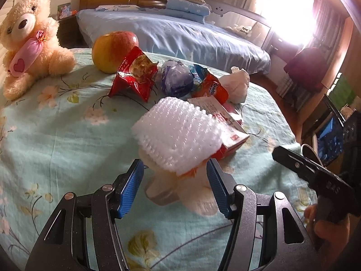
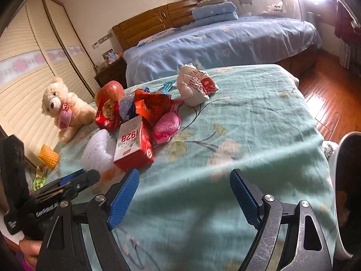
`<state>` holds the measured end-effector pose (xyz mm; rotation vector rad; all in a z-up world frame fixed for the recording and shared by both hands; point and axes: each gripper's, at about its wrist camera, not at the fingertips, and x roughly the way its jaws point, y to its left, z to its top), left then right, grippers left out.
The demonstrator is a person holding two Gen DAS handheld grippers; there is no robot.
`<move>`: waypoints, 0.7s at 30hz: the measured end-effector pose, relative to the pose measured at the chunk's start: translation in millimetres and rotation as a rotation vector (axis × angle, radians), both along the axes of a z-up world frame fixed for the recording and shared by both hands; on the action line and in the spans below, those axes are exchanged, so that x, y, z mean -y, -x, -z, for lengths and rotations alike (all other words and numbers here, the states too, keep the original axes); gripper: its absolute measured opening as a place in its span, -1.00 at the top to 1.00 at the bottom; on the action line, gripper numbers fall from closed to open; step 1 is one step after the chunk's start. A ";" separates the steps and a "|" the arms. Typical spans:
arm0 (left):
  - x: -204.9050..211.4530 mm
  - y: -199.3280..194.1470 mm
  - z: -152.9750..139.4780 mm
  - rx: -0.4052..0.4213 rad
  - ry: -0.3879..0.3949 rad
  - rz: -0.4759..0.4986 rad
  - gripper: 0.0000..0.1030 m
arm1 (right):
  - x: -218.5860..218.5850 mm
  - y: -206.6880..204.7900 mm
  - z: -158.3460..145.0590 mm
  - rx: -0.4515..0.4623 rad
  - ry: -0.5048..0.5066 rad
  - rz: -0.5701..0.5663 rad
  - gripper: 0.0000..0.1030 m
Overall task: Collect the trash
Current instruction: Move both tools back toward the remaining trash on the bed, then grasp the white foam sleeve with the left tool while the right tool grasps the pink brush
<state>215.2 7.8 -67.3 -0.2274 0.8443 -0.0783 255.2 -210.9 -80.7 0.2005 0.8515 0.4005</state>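
Note:
Trash lies in a pile on the floral bedspread (image 1: 56, 135). A white foam fruit net (image 1: 178, 133) sits just ahead of my open left gripper (image 1: 174, 167), between the blue pads without being clamped. Behind it are a red-and-white "1928" box (image 2: 133, 144), a red snack bag (image 1: 133, 76), a purple crumpled wrapper (image 1: 177, 80), an orange sachet (image 1: 211, 88) and a white crumpled bag (image 2: 195, 88). A pink foil piece (image 2: 167, 124) lies by the box. My right gripper (image 2: 183, 180) is open and empty above bare bedspread (image 2: 248, 117), right of the pile.
A teddy bear (image 1: 29, 40) and an apple (image 1: 112, 49) sit beside the pile. A yellow foam net (image 2: 48, 157) lies at the bed's left edge. A white bin rim (image 2: 338, 158) shows at the right. A second blue bed (image 2: 225, 43) stands behind.

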 end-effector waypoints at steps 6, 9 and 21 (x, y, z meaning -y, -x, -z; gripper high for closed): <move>-3.8 -11.0 1.9 -0.011 0.003 -0.004 -0.14 | -11.2 -28.5 5.5 -0.014 0.011 -0.023 -0.54; -7.5 -15.9 1.8 -0.013 0.008 -0.009 -0.14 | -19.2 -42.1 11.0 -0.029 0.016 -0.040 -0.45; -17.7 -27.7 6.7 -0.021 0.051 -0.003 -0.08 | -45.3 -71.4 15.3 -0.041 0.022 -0.097 -0.38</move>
